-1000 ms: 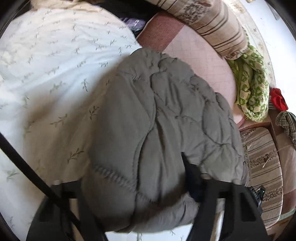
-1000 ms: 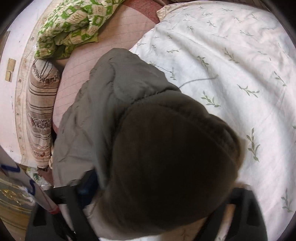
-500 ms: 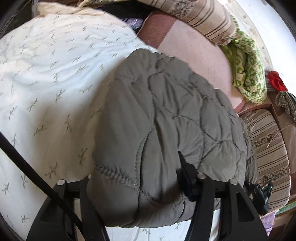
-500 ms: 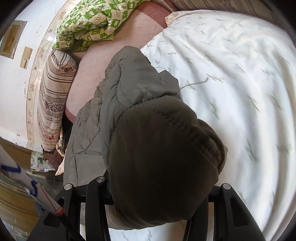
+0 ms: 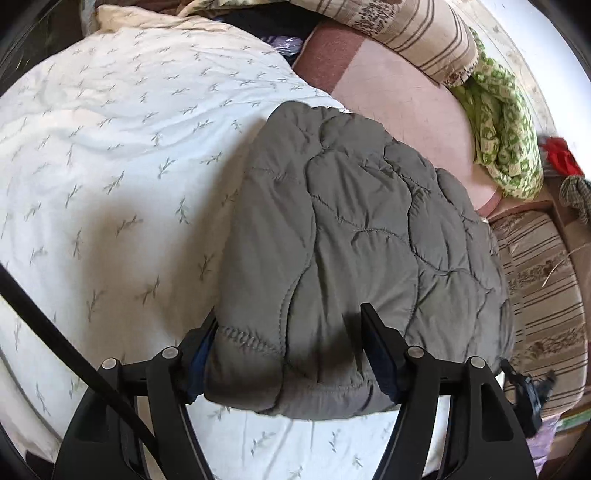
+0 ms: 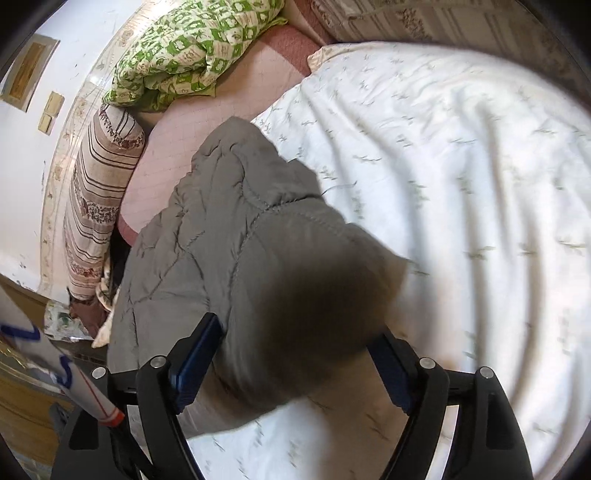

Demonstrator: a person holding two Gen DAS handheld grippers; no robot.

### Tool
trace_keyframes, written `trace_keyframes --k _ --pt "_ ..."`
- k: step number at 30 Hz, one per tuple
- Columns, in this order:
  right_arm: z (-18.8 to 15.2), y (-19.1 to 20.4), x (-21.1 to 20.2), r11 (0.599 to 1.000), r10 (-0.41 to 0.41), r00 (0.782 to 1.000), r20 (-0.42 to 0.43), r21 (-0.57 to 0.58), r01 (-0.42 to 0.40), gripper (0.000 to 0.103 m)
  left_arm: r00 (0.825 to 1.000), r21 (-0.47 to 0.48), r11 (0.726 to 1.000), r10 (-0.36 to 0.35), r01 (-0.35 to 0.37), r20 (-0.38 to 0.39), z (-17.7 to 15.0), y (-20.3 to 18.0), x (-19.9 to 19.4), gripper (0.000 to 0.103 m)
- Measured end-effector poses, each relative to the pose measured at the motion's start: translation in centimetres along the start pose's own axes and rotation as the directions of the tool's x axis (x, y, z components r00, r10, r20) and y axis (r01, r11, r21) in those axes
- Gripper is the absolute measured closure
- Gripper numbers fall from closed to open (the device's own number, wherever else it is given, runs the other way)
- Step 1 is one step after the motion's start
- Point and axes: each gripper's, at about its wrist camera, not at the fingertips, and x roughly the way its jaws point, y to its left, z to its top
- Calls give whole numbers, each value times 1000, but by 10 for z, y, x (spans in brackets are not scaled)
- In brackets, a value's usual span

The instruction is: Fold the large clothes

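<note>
A grey quilted jacket lies folded into a thick bundle on a white bed cover with a leaf print. My left gripper stands wide open, its two fingers at either side of the bundle's near edge; it does not pinch the cloth. In the right wrist view the same jacket fills the middle. My right gripper is also wide open, with a dark blurred fold of the jacket between its fingers.
A pink mattress pad lies behind the jacket. A green patterned blanket and striped bolsters sit at the far side. In the right wrist view a striped bolster lies at the bed's left edge.
Both grippers have pulled back and up from the jacket. Their fingers have come free of the cloth and the bundle rests on the bed.
</note>
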Motion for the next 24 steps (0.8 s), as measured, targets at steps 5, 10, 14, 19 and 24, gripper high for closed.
trace_keyframes --k 5,10,14,19,24 --pt "-15 13 -28 981 -102 992 70 -155 112 20 991 64 989 130 -132 37 22 -13 24 31" --pt "-30 47 -57 943 -124 978 166 -286 168 20 970 105 967 222 -232 98 32 -24 15 31" --pt "-41 101 -61 883 -88 981 173 -443 157 20 980 90 986 122 -138 160 23 -26 -23 31" --pt "-55 175 -28 788 -38 989 144 -604 118 24 965 89 985 122 -146 234 5 -22 -62 30" --pt "-63 229 41 730 -50 997 63 -679 79 34 953 81 977 170 -196 251 -21 -7 -68 30"
